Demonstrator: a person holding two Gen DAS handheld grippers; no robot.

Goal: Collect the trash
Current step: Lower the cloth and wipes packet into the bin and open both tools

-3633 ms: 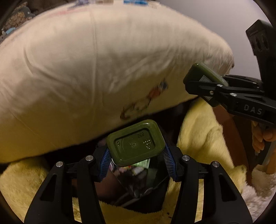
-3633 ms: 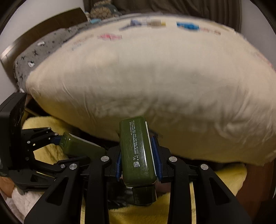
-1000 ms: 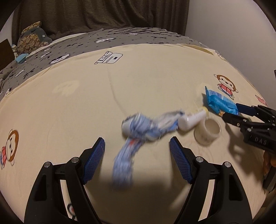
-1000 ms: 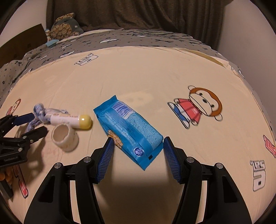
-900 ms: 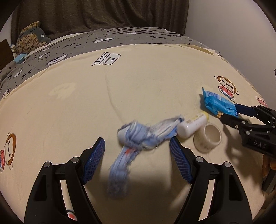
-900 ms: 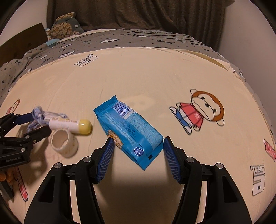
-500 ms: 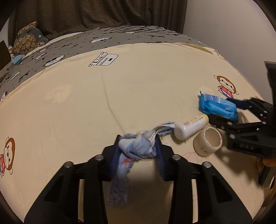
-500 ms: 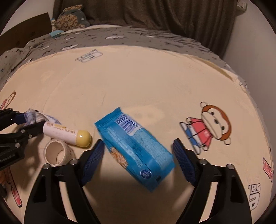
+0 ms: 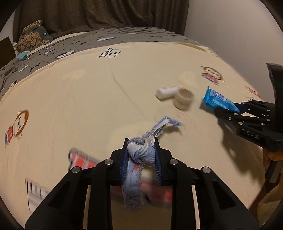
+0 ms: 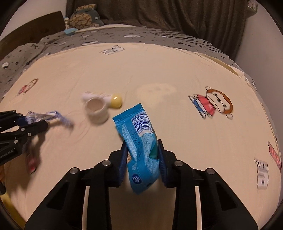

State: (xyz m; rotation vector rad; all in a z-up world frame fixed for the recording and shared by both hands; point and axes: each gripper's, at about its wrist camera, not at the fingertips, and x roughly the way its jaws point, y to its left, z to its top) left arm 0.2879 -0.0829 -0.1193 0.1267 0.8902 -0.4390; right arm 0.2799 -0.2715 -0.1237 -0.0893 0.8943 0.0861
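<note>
My left gripper (image 9: pixel 141 155) is shut on a frayed blue and white rag (image 9: pixel 139 154) and holds it above the cream bed sheet (image 9: pixel 88 99); the rag's ends hang below and stick out ahead. My right gripper (image 10: pixel 142 155) is shut on a blue snack packet (image 10: pixel 139 134), lifted off the sheet. The packet also shows in the left wrist view (image 9: pixel 219 101), and the rag in the right wrist view (image 10: pixel 44 115). A white tube with a yellow cap (image 10: pixel 106 100) and a beige tape roll (image 10: pixel 96 110) lie on the sheet between the grippers.
The bed has a cream sheet with monkey prints (image 10: pixel 212 103) and a grey blanket (image 10: pixel 123 37) at the far side. A plush toy (image 10: pixel 83 17) sits at the head. A dark curtain (image 10: pixel 176 12) and a white wall (image 9: pixel 230 31) lie behind.
Both grippers closed: the left on the rag, the right on the blue packet, and both lifted their loads off the sheet. The tube and tape roll stayed on the bed.
</note>
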